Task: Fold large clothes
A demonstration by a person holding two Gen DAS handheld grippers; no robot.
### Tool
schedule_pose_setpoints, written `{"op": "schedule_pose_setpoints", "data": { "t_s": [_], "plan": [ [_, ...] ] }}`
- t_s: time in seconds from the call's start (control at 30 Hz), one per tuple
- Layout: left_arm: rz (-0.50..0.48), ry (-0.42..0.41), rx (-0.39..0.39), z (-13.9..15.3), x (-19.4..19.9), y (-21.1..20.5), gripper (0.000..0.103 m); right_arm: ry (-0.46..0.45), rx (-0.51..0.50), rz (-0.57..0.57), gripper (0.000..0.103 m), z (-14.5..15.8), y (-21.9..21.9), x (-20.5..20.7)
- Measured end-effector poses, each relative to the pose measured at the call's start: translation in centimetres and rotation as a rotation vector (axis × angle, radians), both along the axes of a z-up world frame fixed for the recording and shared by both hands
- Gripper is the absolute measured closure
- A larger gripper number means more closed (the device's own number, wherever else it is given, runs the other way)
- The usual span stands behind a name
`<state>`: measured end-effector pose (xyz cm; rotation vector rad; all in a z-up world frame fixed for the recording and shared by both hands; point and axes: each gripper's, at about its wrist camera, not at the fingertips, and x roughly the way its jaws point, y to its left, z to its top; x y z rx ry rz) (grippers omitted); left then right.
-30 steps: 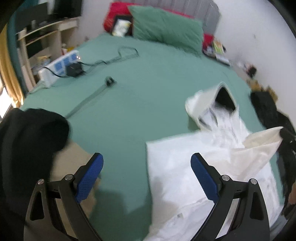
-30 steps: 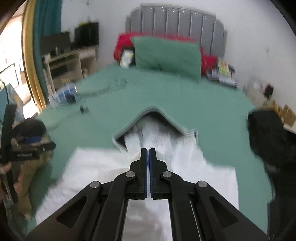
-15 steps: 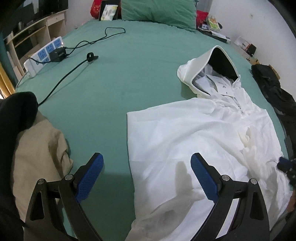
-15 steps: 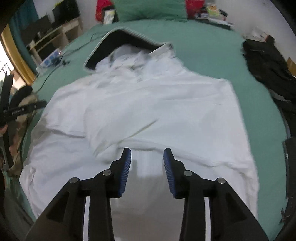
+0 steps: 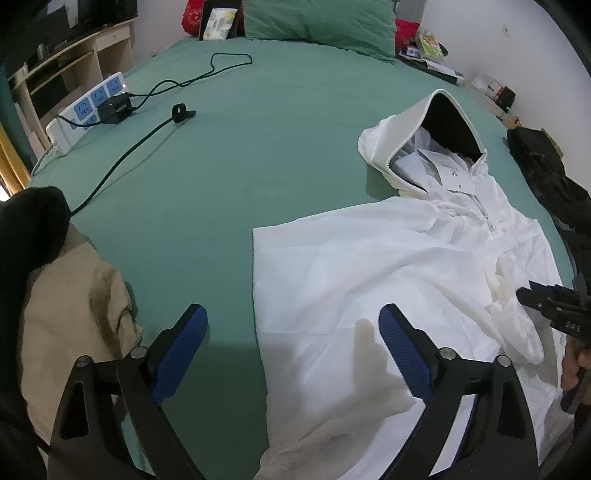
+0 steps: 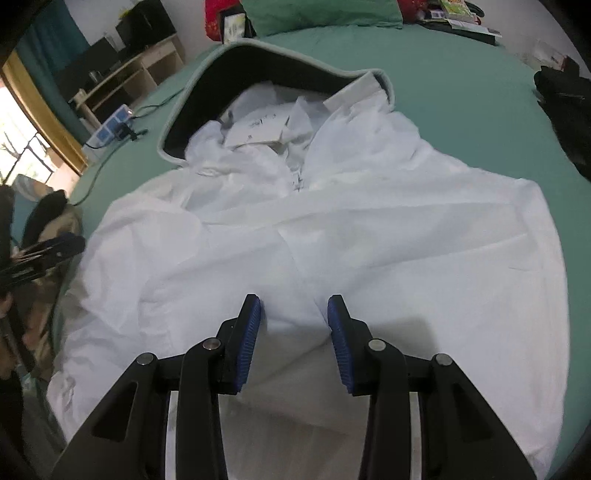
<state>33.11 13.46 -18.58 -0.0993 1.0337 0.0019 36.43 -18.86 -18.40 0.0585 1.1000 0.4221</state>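
Note:
A white hooded jacket [image 5: 388, 258] lies spread on the green bed sheet [image 5: 258, 147], its dark-lined hood [image 5: 436, 122] standing up at the far end. My left gripper [image 5: 291, 314] hovers wide over the jacket's left edge; its jaws are closing, and cloth and sheet lie below them untouched. In the right wrist view the jacket [image 6: 332, 221] fills the frame. My right gripper [image 6: 293, 301] hangs low over its lower middle, its jaws closing with white cloth between the pads, which do not press on it. The right gripper [image 5: 554, 306] also shows at the jacket's right side.
A tan and black garment [image 5: 74, 314] is heaped at the bed's left edge. A black garment [image 5: 546, 177] lies at the right edge. A power strip [image 5: 88, 107] with a black cable [image 5: 147, 129] sits far left. A green pillow [image 5: 317, 18] is at the head.
My right gripper has let go of the lifted white cloth, opened and dropped low over the jacket. The cloth now lies flat. My left gripper has sunk a little.

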Motion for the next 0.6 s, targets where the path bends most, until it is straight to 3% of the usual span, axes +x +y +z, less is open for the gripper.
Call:
{"op": "schedule_pose_setpoints", "data": {
  "t_s": [0.03,0.07,0.23,0.33,0.4,0.5,0.6],
  "plan": [
    [-0.002,-0.001,0.003,0.0,0.1,-0.1,0.011,-0.027,-0.007,0.002,0.092,0.3,0.3,-0.1],
    [-0.003,-0.006,0.008,0.0,0.1,-0.2,0.011,-0.063,-0.029,0.01,0.097,0.9,0.5,-0.3],
    [0.023,0.012,0.029,-1.0,0.6,-0.2,0.02,-0.301,-0.14,-0.034,0.099,6.2,-1.4,-1.4],
    [0.059,0.033,0.0,-1.8,0.9,0.3,0.02,-0.379,-0.185,-0.111,0.099,8.5,-4.3,-1.2],
    [0.085,0.047,-0.026,-2.2,1.1,0.6,0.02,-0.383,-0.203,-0.159,0.099,8.8,-6.3,-0.6],
    [0.095,0.057,-0.004,-2.7,1.3,0.7,0.02,-0.333,-0.188,-0.252,0.099,7.8,-10.1,0.2],
    [0.097,0.058,0.026,-2.7,1.4,0.6,0.02,-0.22,-0.187,-0.313,0.098,5.1,-12.9,0.8]
  ]
}}
